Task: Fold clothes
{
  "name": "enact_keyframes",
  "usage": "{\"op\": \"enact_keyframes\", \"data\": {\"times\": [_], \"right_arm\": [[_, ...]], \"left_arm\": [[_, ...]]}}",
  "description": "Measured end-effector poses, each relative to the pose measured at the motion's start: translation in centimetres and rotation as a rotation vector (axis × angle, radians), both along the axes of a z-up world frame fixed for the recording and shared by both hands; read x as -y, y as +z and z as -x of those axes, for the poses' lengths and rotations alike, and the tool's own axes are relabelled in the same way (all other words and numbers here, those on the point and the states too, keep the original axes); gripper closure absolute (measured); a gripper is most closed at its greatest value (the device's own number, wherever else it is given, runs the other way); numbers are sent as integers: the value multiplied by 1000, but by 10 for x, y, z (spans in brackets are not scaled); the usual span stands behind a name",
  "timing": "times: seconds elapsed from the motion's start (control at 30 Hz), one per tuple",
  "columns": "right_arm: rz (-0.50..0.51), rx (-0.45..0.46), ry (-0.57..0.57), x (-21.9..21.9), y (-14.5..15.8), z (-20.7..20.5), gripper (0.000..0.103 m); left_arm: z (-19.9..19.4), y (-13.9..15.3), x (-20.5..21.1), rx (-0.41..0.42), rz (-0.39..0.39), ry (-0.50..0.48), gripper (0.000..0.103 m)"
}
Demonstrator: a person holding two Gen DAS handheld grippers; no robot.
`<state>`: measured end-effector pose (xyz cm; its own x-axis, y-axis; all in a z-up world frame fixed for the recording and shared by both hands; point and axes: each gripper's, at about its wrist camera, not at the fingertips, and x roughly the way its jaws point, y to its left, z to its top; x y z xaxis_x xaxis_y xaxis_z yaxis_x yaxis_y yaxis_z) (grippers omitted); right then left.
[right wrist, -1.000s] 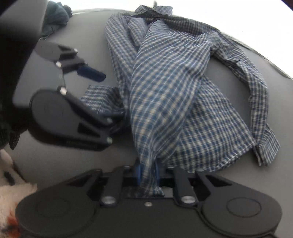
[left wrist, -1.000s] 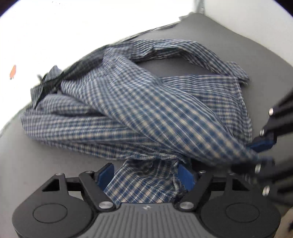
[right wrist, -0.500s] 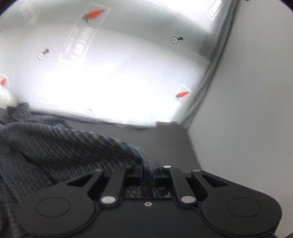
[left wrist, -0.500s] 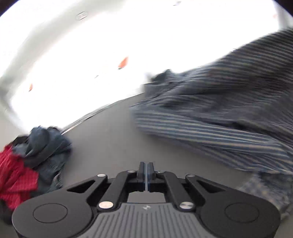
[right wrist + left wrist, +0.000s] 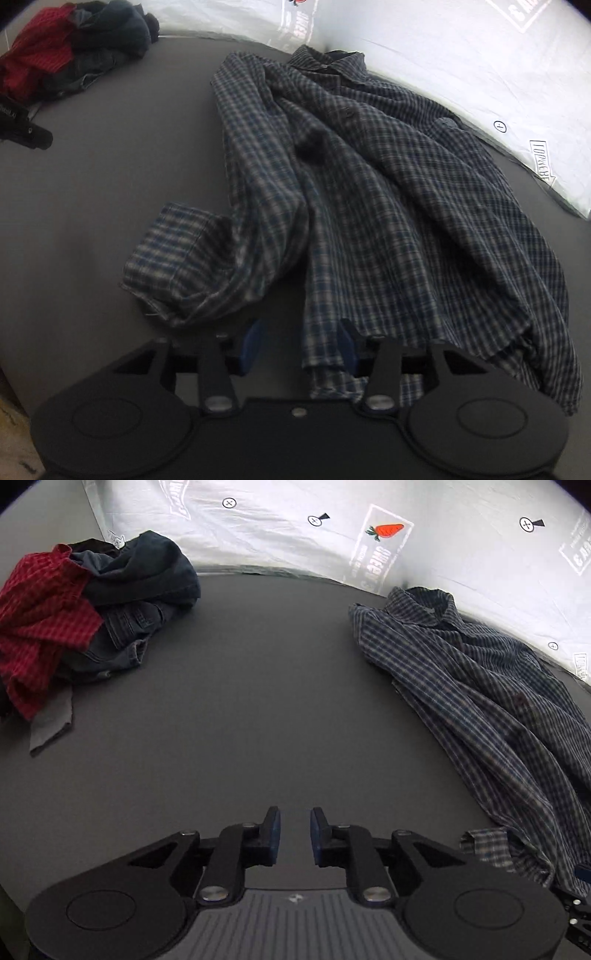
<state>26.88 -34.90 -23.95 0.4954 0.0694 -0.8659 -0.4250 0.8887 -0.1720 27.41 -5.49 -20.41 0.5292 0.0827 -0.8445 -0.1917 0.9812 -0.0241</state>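
Note:
A blue and white checked shirt [image 5: 369, 206] lies spread and rumpled on the grey table [image 5: 92, 229], collar toward the far edge. It also shows in the left wrist view [image 5: 491, 709] at the right. My right gripper [image 5: 299, 343] is open, with the shirt's hem lying loose between its jaws. One cuffed sleeve [image 5: 173, 251] lies just left of it. My left gripper [image 5: 294, 834] is open and empty over bare table, left of the shirt.
A pile of other clothes, red checked [image 5: 40, 620] and dark denim [image 5: 136, 590], sits at the far left of the table. A white plastic sheet [image 5: 332, 535] with printed markings hangs behind the table's far edge.
Both grippers have opened: the left was shut and empty half a second ago, the right shut on the shirt. The shirt now lies spread on the table, collar away.

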Motion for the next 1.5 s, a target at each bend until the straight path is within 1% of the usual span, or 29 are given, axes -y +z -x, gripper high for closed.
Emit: {"op": "enact_keyframes", "data": {"times": [0.07, 0.13, 0.17, 0.2, 0.23, 0.27, 0.33, 0.4, 0.5, 0.53, 0.63, 0.73, 0.77, 0.83, 0.87, 0.9, 0.93, 1.03, 1.1, 1.17, 1.2, 1.23, 1.3, 1.33, 1.4, 1.5], "right_arm": [[50, 4, -5, -6, -10, -9, 49], [39, -9, -32, -3, -13, -17, 52], [-1, -31, -61, 3, -14, -24, 66], [-28, -40, -94, 5, -11, -27, 93], [-55, -47, -128, 8, -9, -30, 100], [-81, -55, -161, 11, -7, -33, 100], [-132, -61, -129, 1, 6, -27, 100], [-181, -58, -26, -24, 24, -14, 100], [-304, -74, 168, -74, 54, 2, 100], [-357, -86, 243, -97, 62, 5, 100], [-458, -100, 505, -174, 83, 37, 100], [-483, -131, 540, -201, 86, 54, 97], [-491, -141, 551, -211, 87, 59, 94], [-507, -163, 572, -229, 89, 71, 84], [-515, -173, 583, -238, 90, 76, 72], [-526, -168, 538, -223, 91, 73, 59], [-529, -160, 477, -206, 93, 70, 56], [-531, -154, 223, -143, 87, 52, 54], [-502, -121, 33, -92, 79, 48, 50], [-437, -80, -145, -49, 69, 41, 47], [-386, -51, -250, -19, 59, 40, 45], [-339, -23, -327, 7, 55, 43, 44], [-242, 19, -400, 42, 49, 48, 37], [-191, 51, -416, 62, 46, 52, 37], [-108, 94, -434, 84, 41, 53, 37], [26, 145, -454, 119, 31, 50, 37]], "left_arm": [[7, -2, 10, -4, 16, -48, 77], [13, 0, 13, 12, -1, -83, 74], [16, 1, 12, 20, -15, -88, 71], [19, 2, 8, 24, -21, -82, 71], [21, 3, 3, 26, -18, -69, 70], [23, 4, -3, 27, -7, -51, 70], [28, 7, -22, 35, 29, -1, 70], [35, 11, -42, 47, 66, 52, 71], [48, 21, -77, 82, 112, 149, 70], [53, 24, -90, 94, 128, 186, 70], [66, 37, -122, 134, 151, 275, 69], [74, 46, -143, 159, 154, 309, 64], [75, 47, -146, 162, 150, 306, 61], [74, 43, -144, 151, 114, 279, 58], [73, 41, -142, 143, 91, 264, 57], [73, 38, -139, 133, 73, 253, 56], [71, 34, -136, 119, 61, 244, 56], [65, 20, -122, 65, 63, 188, 56], [61, 13, -107, 41, 51, 138, 55], [57, 7, -88, 27, 32, 76, 55], [55, 5, -80, 27, 30, 47, 55], [53, 5, -69, 28, 34, 13, 55], [49, 8, -46, 34, 50, -63, 55], [47, 10, -33, 39, 51, -102, 54], [42, 10, -5, 45, 35, -182, 51], [33, 10, 32, 49, 11, -257, 50]]}}
